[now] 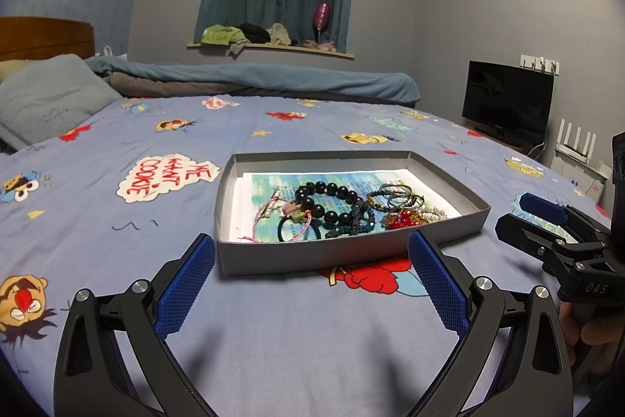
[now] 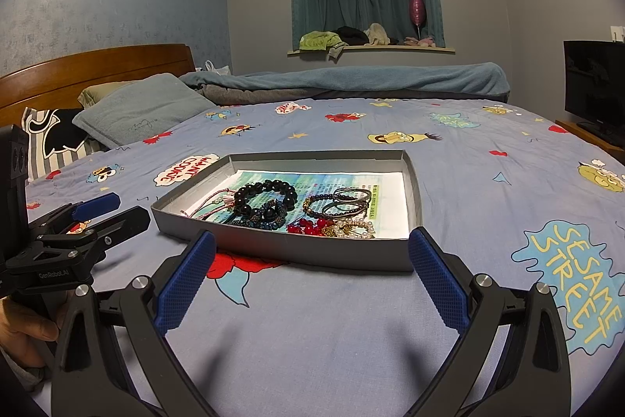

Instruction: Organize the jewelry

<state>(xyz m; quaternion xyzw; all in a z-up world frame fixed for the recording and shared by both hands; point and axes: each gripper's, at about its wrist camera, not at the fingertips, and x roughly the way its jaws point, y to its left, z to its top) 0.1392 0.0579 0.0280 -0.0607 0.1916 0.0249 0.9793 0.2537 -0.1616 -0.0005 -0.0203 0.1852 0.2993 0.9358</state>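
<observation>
Two grippers, left gripper (image 1: 312,253) and right gripper (image 2: 312,253), both spread wide and holding nothing, low over the cartoon-print bedsheet (image 1: 273,319), grey tray (image 1: 343,253) of tangled bracelets (image 1: 332,208) just ahead (long side lying across the view), pillow (image 1: 47,100) and television (image 1: 508,100) well behind.

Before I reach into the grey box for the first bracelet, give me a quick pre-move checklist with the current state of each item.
1. Left gripper open and holding nothing: ok.
2. Right gripper open and holding nothing: ok.
3. Grey box lying flat on the bedsheet, open side up: ok.
4. Path from both grippers to the box's near wall free of objects: ok.
5. Jewelry separated for a clean single pick: not ok; the black bead bracelet, pink cord bracelet and dark blue beaded piece overlap.
6. Place to sort the pieces into: cannot tell; no second container is in view.
</observation>
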